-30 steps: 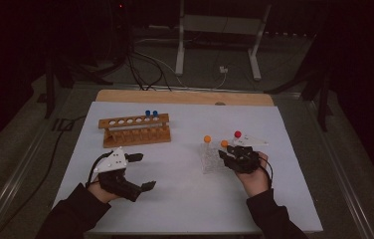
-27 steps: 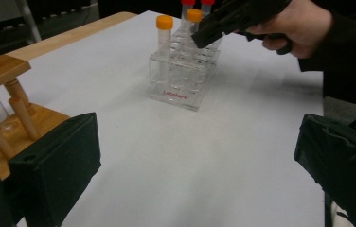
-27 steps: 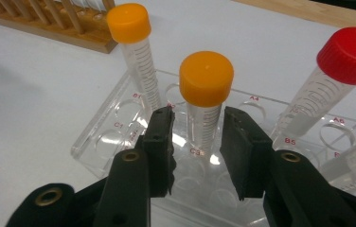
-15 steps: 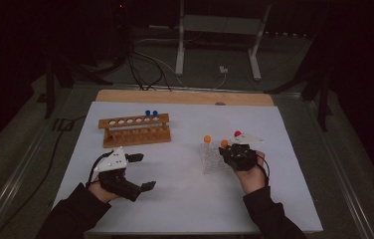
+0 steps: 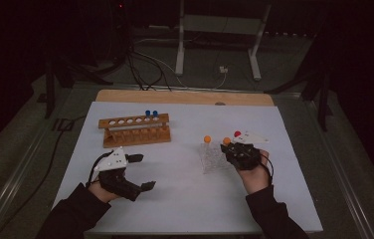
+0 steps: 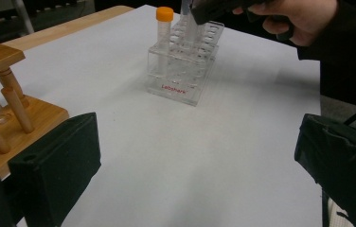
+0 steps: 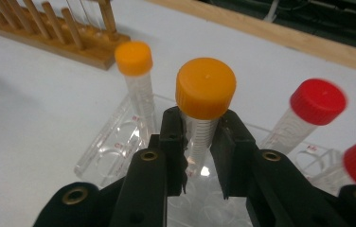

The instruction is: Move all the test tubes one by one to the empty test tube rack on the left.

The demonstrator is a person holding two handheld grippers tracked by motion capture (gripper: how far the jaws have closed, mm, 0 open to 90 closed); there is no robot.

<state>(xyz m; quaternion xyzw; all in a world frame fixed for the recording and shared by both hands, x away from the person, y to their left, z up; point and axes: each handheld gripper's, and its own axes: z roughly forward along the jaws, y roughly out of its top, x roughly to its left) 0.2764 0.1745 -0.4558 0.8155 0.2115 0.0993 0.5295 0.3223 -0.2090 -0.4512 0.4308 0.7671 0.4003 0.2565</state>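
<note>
Orange-capped tube (image 7: 204,101) pinched just below the cap by right gripper (image 7: 200,151) above clear rack (image 7: 114,146), left gripper (image 5: 142,172) spread, idle; risk of slipping if tilted while lifting.

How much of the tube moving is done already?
Done, it seems: two blue-capped tubes stand in the wooden rack. In hand: the right claw is shut on an orange-capped clear tube in the clear plastic rack. Left: another orange-capped tube and red-capped tubes. The left claw waits open.
</note>
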